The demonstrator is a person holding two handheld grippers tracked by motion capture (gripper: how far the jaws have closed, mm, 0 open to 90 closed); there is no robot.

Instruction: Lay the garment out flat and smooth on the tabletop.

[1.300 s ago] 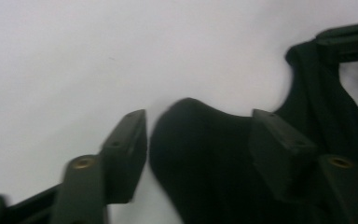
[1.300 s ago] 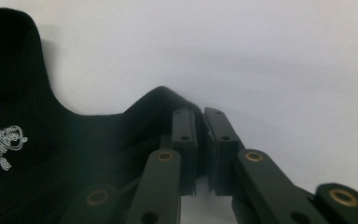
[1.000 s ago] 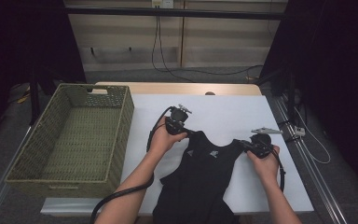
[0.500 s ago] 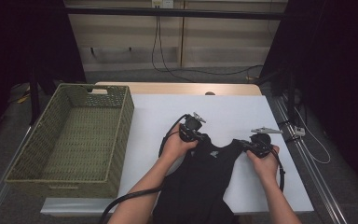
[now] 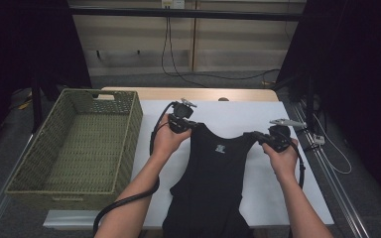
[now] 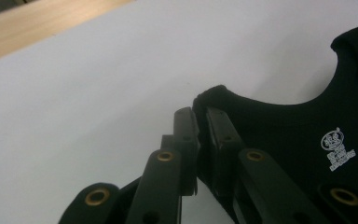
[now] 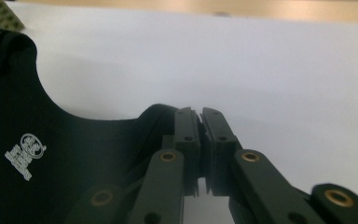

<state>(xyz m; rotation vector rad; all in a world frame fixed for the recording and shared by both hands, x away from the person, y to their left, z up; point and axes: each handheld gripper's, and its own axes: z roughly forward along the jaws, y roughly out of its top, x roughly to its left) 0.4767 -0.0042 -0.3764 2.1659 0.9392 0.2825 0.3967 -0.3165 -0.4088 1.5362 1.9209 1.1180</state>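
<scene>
On the white table cover (image 5: pixel 297 198), toward its near edge and between the person's two forearms, lay a black sleeveless top (image 5: pixel 213 183), its two shoulder straps pointing to the far side and its hem hanging off the near edge. The left gripper (image 5: pixel 191 125) had just been closing, and in the left gripper view its jaws stood pressed on the tip of the left shoulder strap (image 6: pixel 209 100), with the cloth caught between the pads. The right gripper (image 5: pixel 257 138) pinched the right strap the same way; in the right gripper view the jaws met on a fold of black fabric (image 7: pixel 158 114). The garment looked light, thin and wholly limp, so it would likely sag and swing from whatever points carried it, and a hold on both strap tips seemed the sensible one, since it would keep the body spread flat rather than bunched. Slipping seemed the main risk, for only a narrow edge of cloth sat in each pinch. A small white printed mark (image 5: pixel 220 148) sat just below the neckline: a round emblem with short lines of lettering beneath it (image 6: pixel 338 147), too small and blurred to read. To the left stood a green woven basket (image 5: pixel 129 129), holding nothing that could be seen.
</scene>
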